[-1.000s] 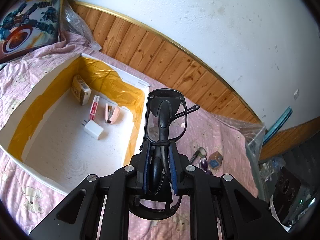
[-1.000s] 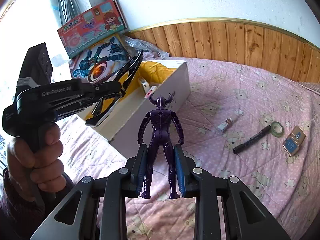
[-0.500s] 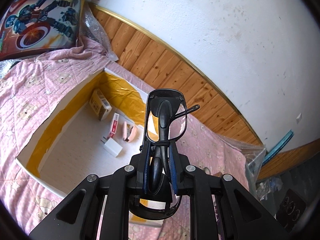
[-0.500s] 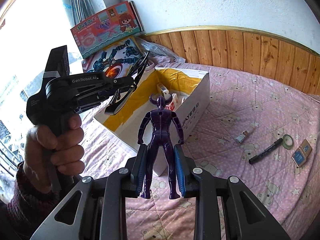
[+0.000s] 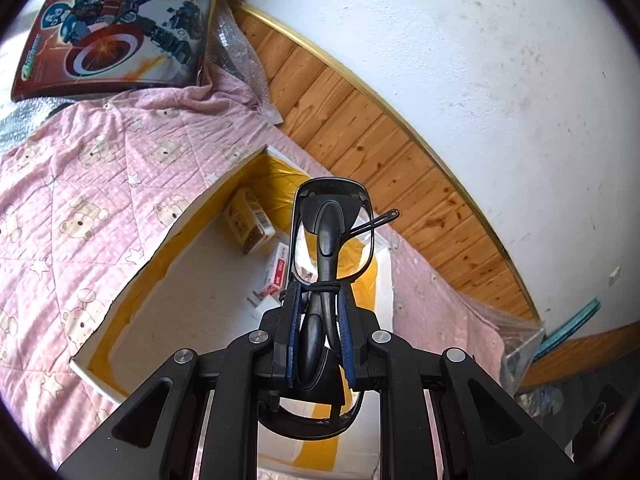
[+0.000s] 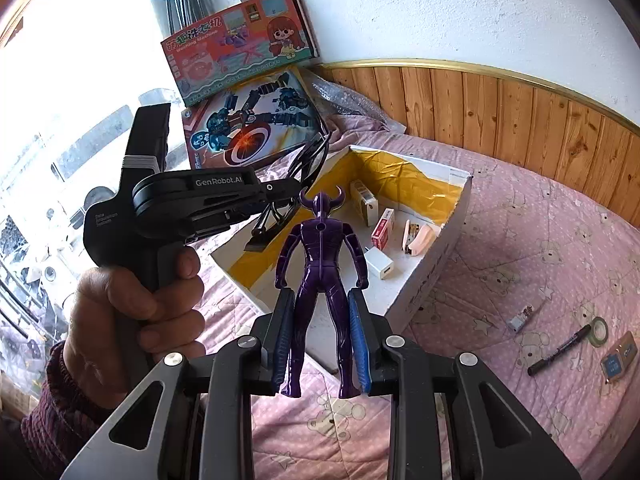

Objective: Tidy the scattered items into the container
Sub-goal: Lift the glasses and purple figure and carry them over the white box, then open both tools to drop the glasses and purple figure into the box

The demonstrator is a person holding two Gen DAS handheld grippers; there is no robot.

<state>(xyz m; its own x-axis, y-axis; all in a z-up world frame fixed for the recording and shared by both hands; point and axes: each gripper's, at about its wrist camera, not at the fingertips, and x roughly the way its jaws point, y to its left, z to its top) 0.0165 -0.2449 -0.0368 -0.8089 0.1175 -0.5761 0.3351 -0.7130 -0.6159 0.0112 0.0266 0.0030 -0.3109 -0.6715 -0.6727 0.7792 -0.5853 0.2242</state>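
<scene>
Left wrist view: the left tool (image 5: 318, 312) is closed on a pair of folded black glasses (image 5: 332, 236), its blue pads pinching the frame so one lens sticks up past the fingertips. Below and beyond lies the open white box (image 5: 188, 224) lined with yellow tape, sitting on the bed's pink bear-print quilt (image 5: 80, 184). Inside are a tan carton (image 5: 248, 224) and a red-and-white packet (image 5: 278, 270). A robot toy box (image 5: 120, 28) leans at the head of the bed by the wood-panelled wall (image 5: 360, 120).

Right wrist view: the right tool (image 6: 320, 320) is clamped on the legs of a purple horned figure (image 6: 320, 256), held upright in front of the box (image 6: 432, 280). A hand (image 6: 132, 312) grips the left tool (image 6: 296, 184), which carries the glasses over the box's left edge. In the box lie the carton (image 6: 364, 200), the packet (image 6: 382, 234), a pink stapler (image 6: 420, 238) and a white charger (image 6: 380, 266). Scattered on the quilt to the right are a small tube (image 6: 520, 318), a black marker (image 6: 560, 352), a tape roll (image 6: 598, 330) and a small blue box (image 6: 618, 358).
</scene>
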